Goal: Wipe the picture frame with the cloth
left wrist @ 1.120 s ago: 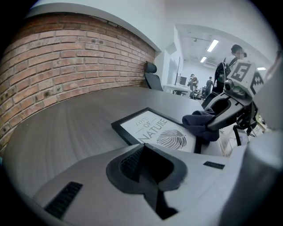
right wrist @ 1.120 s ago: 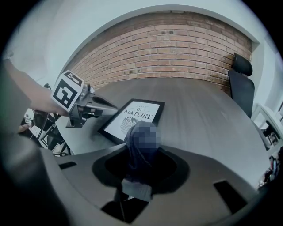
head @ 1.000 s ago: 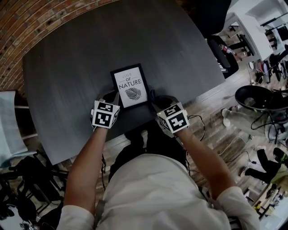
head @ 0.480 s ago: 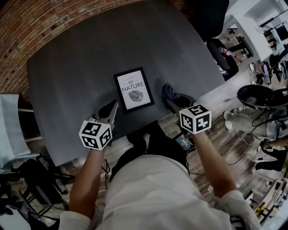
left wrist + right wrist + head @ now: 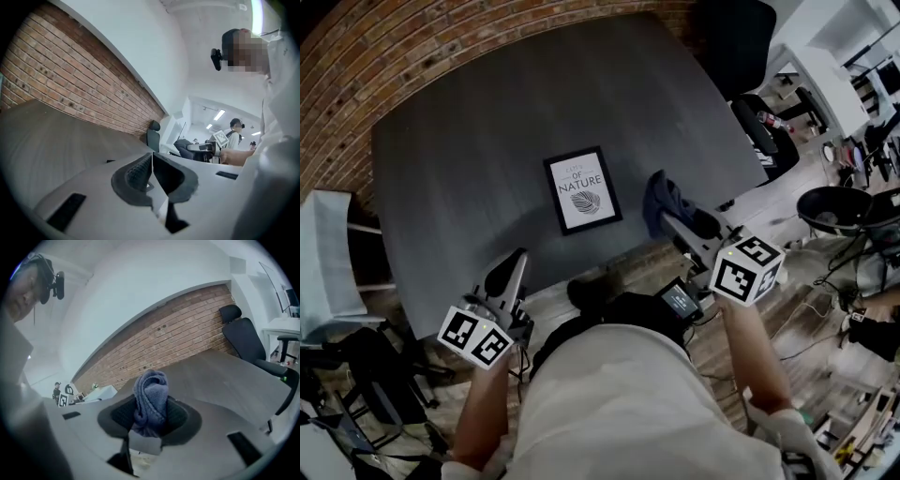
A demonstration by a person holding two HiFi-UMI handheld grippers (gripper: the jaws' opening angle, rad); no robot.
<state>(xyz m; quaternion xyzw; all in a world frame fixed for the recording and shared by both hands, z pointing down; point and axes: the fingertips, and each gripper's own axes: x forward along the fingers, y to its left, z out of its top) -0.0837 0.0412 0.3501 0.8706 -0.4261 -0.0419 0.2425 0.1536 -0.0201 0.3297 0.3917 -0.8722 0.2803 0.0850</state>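
Your black picture frame [image 5: 582,189] lies flat mid-picture; just right, your right gripper [image 5: 150,422] pinches the bunched blue cloth [image 5: 662,199].

The person wears a pale short-sleeved shirt [image 5: 619,403]. The left claw [image 5: 151,165] and right claw [image 5: 667,212] have light grey shells and black ribbed pads [image 5: 136,171]. Each bears a white cube with black square markers, left [image 5: 475,337] and right [image 5: 747,270].

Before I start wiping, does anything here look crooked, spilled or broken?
Nothing stands out. The picture frame lies flat on the dark table and looks intact, with no spill around it. The cloth is bunched up in the right claw, as you would expect for wiping.
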